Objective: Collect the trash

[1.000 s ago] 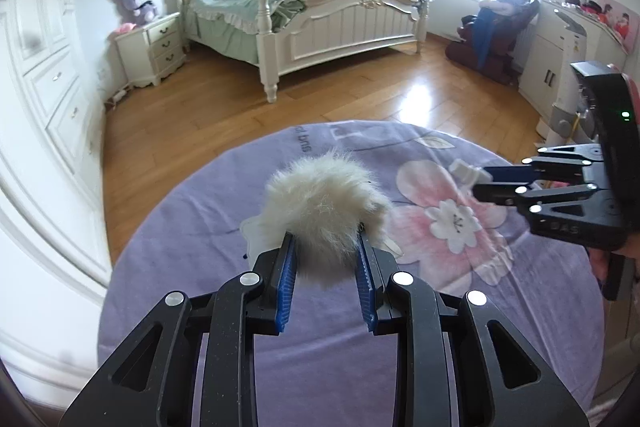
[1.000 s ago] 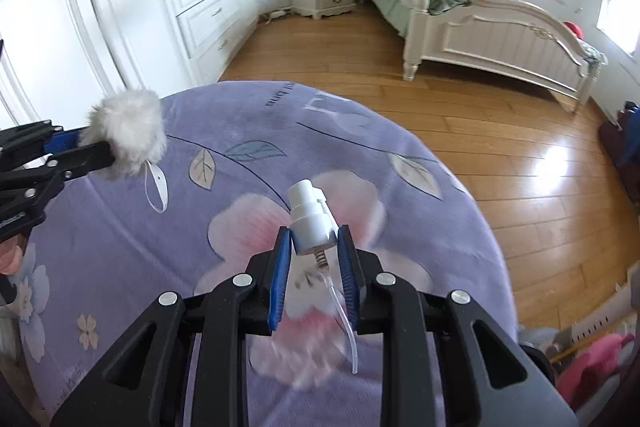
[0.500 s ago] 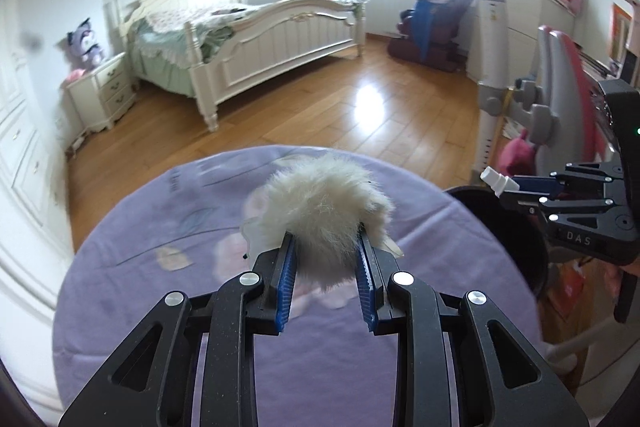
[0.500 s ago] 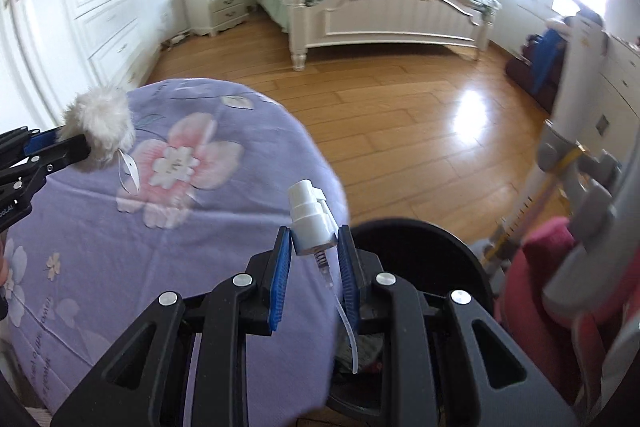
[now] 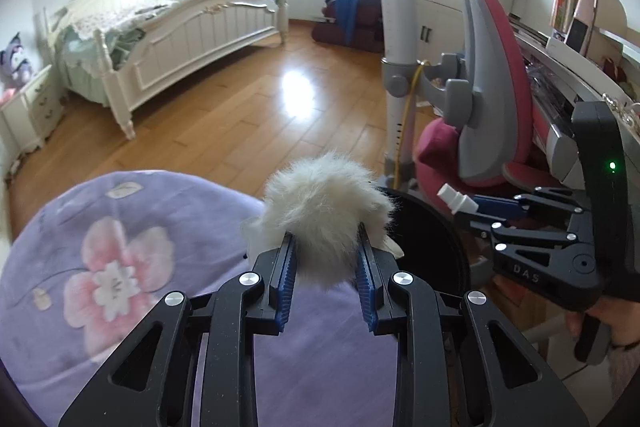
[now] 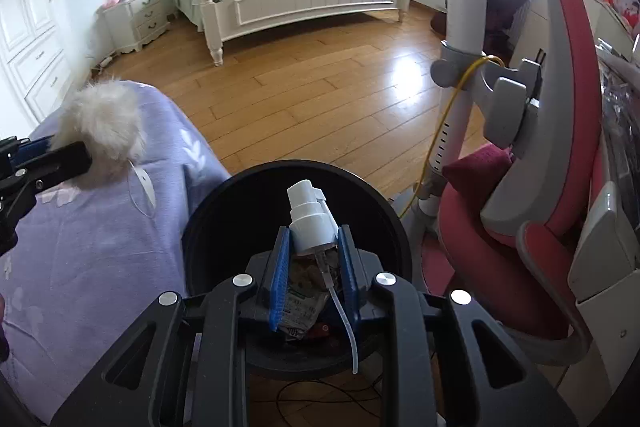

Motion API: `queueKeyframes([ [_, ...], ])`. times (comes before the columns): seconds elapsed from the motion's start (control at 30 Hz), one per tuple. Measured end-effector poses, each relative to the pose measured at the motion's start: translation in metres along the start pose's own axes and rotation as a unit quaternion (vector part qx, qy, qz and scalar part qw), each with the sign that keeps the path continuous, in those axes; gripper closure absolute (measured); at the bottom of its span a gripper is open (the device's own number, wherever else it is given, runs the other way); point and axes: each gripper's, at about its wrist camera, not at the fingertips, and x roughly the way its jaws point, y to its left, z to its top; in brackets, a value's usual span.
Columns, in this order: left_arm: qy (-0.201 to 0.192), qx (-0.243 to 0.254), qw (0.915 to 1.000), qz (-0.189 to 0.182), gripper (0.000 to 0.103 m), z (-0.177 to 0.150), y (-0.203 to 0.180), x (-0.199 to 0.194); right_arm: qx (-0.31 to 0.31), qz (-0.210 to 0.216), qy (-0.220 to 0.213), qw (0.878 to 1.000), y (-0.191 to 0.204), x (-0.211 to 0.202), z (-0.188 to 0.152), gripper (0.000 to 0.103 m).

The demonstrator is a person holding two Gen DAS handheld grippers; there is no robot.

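A white fluffy pom-pom [image 5: 326, 215] is pinched between the left gripper [image 5: 325, 259] fingers, above the purple-clothed bench [image 5: 120, 267]. A white spray pump head [image 6: 310, 223] is clamped between the right gripper [image 6: 313, 259] fingers, directly over the open black trash bin [image 6: 208, 227], with wrappers [image 6: 300, 301] seen below the fingers.

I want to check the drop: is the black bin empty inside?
No, crumpled wrappers lie at the bottom of the black bin, seen under the white pump head.
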Motion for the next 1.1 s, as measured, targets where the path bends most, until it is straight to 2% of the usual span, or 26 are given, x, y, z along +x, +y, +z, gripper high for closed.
queueKeyframes([
  [0.27, 0.036, 0.01, 0.9993, -0.01, 0.075, 0.014, -0.018, 0.052, 0.013, -0.007, 0.007, 1.0, -0.015, 0.024, 0.009, 0.08],
  [0.43, 0.047, 0.012, 0.9988, -0.011, 0.074, 0.016, -0.022, 0.07, 0.013, -0.009, 0.019, 1.0, -0.016, 0.036, 0.01, 0.08],
  [0.57, 0.056, 0.008, 0.9983, -0.017, 0.069, 0.014, -0.021, 0.079, 0.013, -0.006, 0.036, 0.999, -0.017, 0.045, 0.011, 0.077],
  [0.6, 0.054, 0.006, 0.9984, -0.014, 0.066, 0.014, -0.021, 0.079, 0.013, -0.006, 0.041, 0.999, -0.016, 0.047, 0.01, 0.075],
  [0.67, 0.053, 0.003, 0.9985, -0.017, 0.064, 0.014, -0.021, 0.08, 0.014, -0.006, 0.045, 0.999, -0.015, 0.047, 0.011, 0.063],
  [0.73, 0.053, 0.004, 0.9984, -0.017, 0.063, 0.014, -0.021, 0.08, 0.014, -0.01, 0.041, 0.999, -0.015, 0.047, 0.011, 0.058],
  [0.8, 0.049, 0.003, 0.9987, -0.015, 0.052, 0.014, -0.019, 0.076, 0.017, -0.009, 0.04, 0.999, -0.013, 0.045, 0.011, 0.053],
  [0.9, 0.033, 0.003, 0.9994, 0.0, 0.045, 0.015, -0.017, 0.065, 0.017, -0.012, 0.032, 0.999, -0.011, 0.038, 0.013, 0.04],
  [0.97, 0.024, 0.001, 0.9997, 0.01, 0.037, 0.015, -0.016, 0.056, 0.017, -0.02, 0.016, 1.0, -0.005, 0.027, 0.015, 0.028],
  [1.1, -0.013, -0.006, 0.9988, 0.047, 0.025, 0.018, -0.009, 0.026, 0.015, -0.017, -0.01, 1.0, 0.005, 0.01, 0.022, 0.023],
])
